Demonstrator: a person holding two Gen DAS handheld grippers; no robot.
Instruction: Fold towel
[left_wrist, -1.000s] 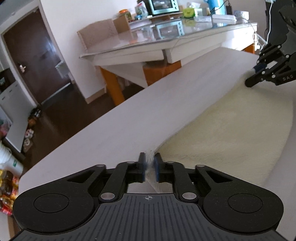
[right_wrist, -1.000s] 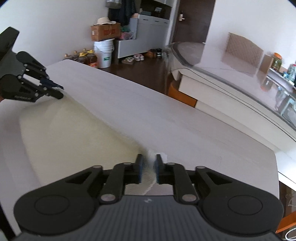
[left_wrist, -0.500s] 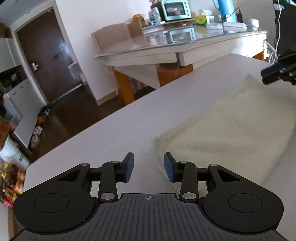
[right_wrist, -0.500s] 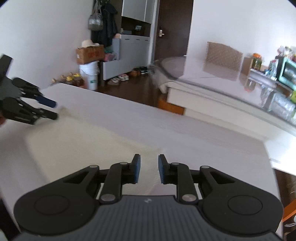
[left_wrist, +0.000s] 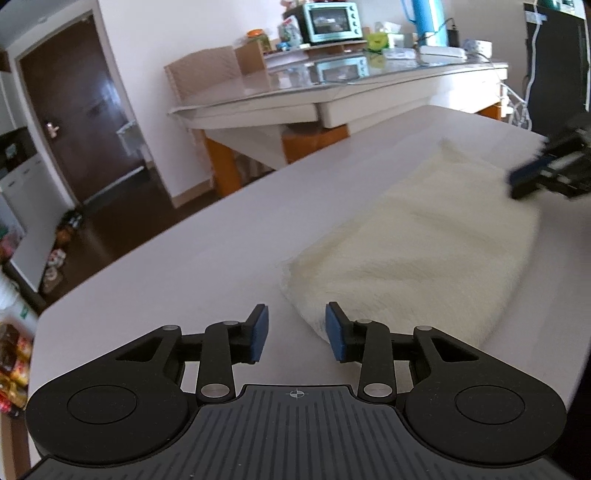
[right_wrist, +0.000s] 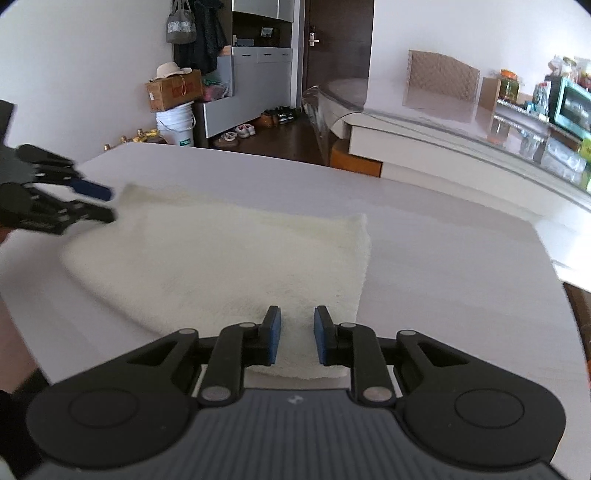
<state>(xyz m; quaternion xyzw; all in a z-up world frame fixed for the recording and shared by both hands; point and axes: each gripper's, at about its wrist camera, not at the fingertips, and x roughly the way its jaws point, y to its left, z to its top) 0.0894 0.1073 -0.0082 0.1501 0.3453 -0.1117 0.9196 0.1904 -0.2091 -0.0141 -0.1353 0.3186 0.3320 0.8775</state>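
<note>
A cream towel (left_wrist: 413, 254) lies folded on the white table (left_wrist: 207, 251); it also shows in the right wrist view (right_wrist: 229, 258). My left gripper (left_wrist: 295, 334) is open and empty, just off the towel's near corner. My right gripper (right_wrist: 296, 334) is open and empty, its fingers over the towel's near edge. Each gripper shows in the other's view: the right one (left_wrist: 546, 171) at the towel's far end, the left one (right_wrist: 99, 203) at its far left corner, both open.
The table (right_wrist: 443, 266) ends close behind the towel, with dark floor beyond. A glass-topped table (left_wrist: 332, 92) with an oven and clutter stands behind. A door, a bucket, boxes and shoes stand by the wall.
Both grippers were shut on towel corners a second ago. They have opened, let the towel drop flat and pulled back from it.
</note>
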